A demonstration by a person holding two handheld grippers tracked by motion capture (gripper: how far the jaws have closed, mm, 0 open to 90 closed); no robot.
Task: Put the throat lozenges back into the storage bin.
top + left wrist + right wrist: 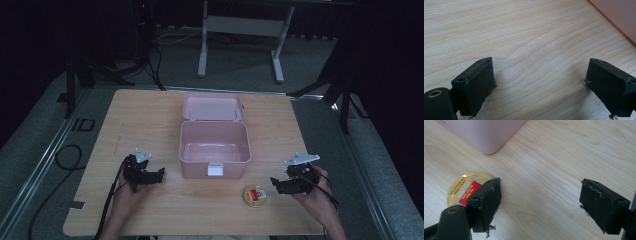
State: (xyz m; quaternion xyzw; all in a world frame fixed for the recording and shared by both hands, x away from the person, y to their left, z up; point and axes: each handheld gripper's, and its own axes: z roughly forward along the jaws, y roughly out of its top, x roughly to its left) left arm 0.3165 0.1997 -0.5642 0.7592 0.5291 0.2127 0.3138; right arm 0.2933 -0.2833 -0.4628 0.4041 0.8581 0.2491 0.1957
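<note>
Left gripper (161, 173) low over wooden table (150, 115), near edge, jaws spread, nothing between. Right gripper (274, 182) same, jaws wide apart, empty. Round yellow tin (254, 195) (red label on top) flat on table just beside right gripper. Farther: pink box (215, 150) mid-table, lid (213, 107) hinged back, inside bare.
</note>
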